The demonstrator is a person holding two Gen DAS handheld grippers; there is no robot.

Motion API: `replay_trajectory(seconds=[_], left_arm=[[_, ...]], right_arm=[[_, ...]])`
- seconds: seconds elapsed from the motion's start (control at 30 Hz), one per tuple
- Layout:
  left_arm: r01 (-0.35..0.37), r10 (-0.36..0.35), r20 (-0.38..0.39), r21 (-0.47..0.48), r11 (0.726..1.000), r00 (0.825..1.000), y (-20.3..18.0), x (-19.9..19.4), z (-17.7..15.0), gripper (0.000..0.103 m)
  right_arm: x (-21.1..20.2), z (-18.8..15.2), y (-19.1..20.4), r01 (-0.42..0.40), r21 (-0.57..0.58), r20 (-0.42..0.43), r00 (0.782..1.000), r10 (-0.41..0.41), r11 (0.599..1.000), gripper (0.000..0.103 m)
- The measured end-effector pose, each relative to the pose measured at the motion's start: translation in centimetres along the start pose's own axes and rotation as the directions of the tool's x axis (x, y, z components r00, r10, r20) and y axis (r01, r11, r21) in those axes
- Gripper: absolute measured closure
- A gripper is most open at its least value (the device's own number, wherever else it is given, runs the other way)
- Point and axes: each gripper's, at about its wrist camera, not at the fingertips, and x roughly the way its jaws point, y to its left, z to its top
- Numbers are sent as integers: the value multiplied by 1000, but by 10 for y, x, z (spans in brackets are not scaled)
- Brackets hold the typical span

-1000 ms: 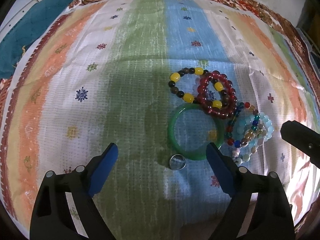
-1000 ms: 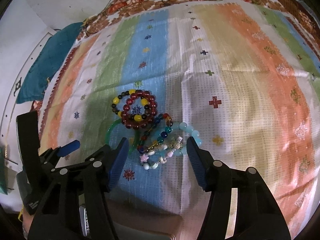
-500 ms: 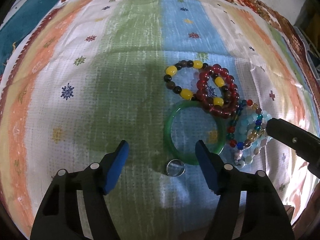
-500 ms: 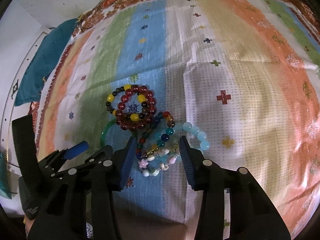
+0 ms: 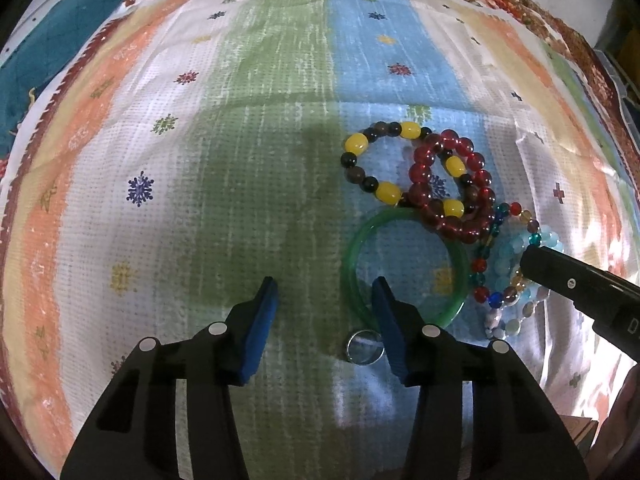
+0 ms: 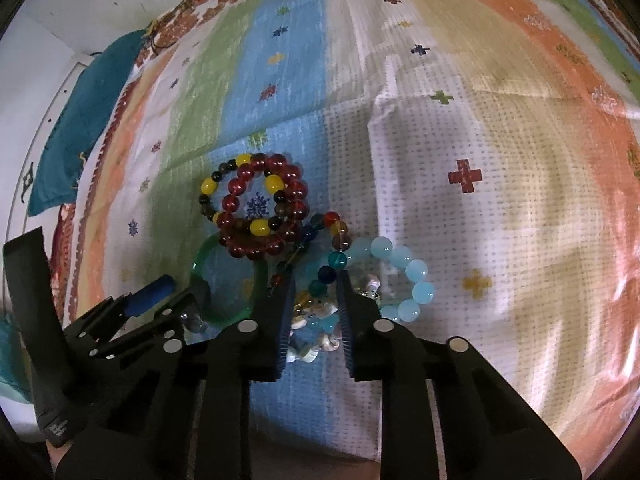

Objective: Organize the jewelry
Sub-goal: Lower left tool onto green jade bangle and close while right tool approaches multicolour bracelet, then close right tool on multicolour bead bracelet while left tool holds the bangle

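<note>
Several bracelets lie in a heap on the striped cloth. Among them are a green bangle (image 5: 352, 264), a yellow-and-black bead bracelet (image 5: 356, 144), a red bead bracelet (image 5: 420, 168) and a small silver ring (image 5: 365, 347). My left gripper (image 5: 324, 300) points down with its jaws closing. They straddle the bangle's left rim without pressing on it. My right gripper (image 6: 314, 300) is also closing, low over the shell bracelet (image 6: 320, 312) and the multicolour bead bracelet (image 6: 328, 276). Both lie between its fingers, and I see no firm pinch. The pale blue bracelet (image 6: 416, 270) lies just to its right.
The striped cloth (image 5: 240, 160) covers the whole surface and has a raised crease (image 6: 380, 100) beyond the heap. A teal fabric (image 6: 80, 120) lies at the far left edge beside a white wall. One finger of my right gripper (image 5: 560, 276) reaches in over the beads.
Both pairs of jaws have narrowed a lot. The right gripper has sunk onto the shell and bead cluster. The left gripper's right finger now overlaps the bangle's rim.
</note>
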Motion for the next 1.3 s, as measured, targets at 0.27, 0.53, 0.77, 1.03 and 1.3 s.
replay_trajectory(seconds=[0.27,0.53,0.77,1.03,1.3], left_arm=[[27,-27,-4,4,1000,1000,-1,-3,-4,92],[31,-31,7,-9,999,999,4,-9,-5,94],[14,-14,6,14,1000,1000,1,-7,-5,94],[7,-7,6,22,1000,1000,0,-6,-6,94],[11,-11,3,26,1000,1000,0,-4,-5,93]], right_arm=[[-2,-1,0,-4,-15,-6,1000,4,1000,99],[-8,-2,6,-5,-37,6,1000,5,999,101],[-9,1,2,-12,-9,2,1000,12,1000,101],[-5,2,2,-39,-1,-18,999,39,999,70],[9,7,2,-18,9,-41,999,19,1000,70]])
